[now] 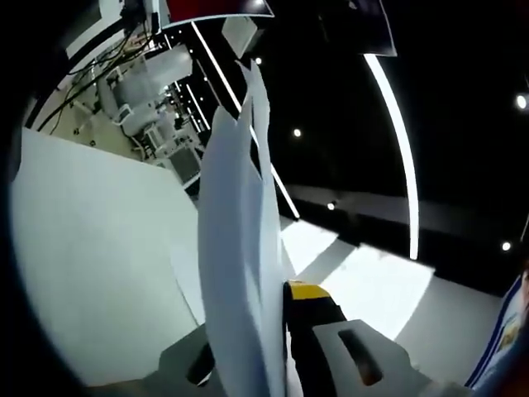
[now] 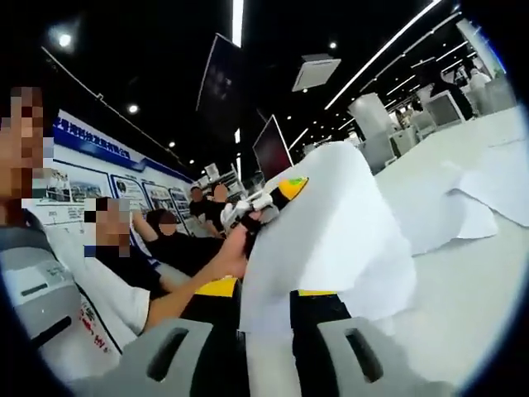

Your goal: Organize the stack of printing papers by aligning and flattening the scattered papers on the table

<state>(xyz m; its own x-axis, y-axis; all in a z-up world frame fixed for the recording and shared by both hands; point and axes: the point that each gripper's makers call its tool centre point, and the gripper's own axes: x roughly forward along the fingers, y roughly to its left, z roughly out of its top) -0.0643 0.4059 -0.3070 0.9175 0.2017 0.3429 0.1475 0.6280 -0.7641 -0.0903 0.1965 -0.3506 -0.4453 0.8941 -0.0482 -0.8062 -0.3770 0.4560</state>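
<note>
**White paper held aloft between both grippers**

White sheets of paper (image 1: 240, 273) are seen clamped edge-on between the jaws of the left gripper (image 1: 273, 347), the sheets rising steeply out of the jaws and fanning slightly apart near their top edge. In the right gripper view, the jaws of the right gripper (image 2: 269, 331) are closed on a lower edge of the same kind of paper (image 2: 331, 231), which billows up and droops over to the right. At the far top edge of that bundle, the yellow-tipped left gripper (image 2: 264, 203) is seen pinching the paper, gripped by a person's hand (image 2: 231, 256).

Further out, more loose sheets (image 2: 488, 186) are left lying rumpled and overlapping on the pale surface (image 2: 471, 298); they have not yet been squared up. A stretch of the same surface (image 1: 91, 248) is visible beside the held sheets in the left gripper view.

The paper is judged to be light, thin and floppy, easily creased and prone to sliding sheet over sheet. A hold near opposite edges, as here, would probably keep it taut; a tight pinch at a corner might tear or fold it. Tapping the bundle's edge on the surface would likely align it.
</note>
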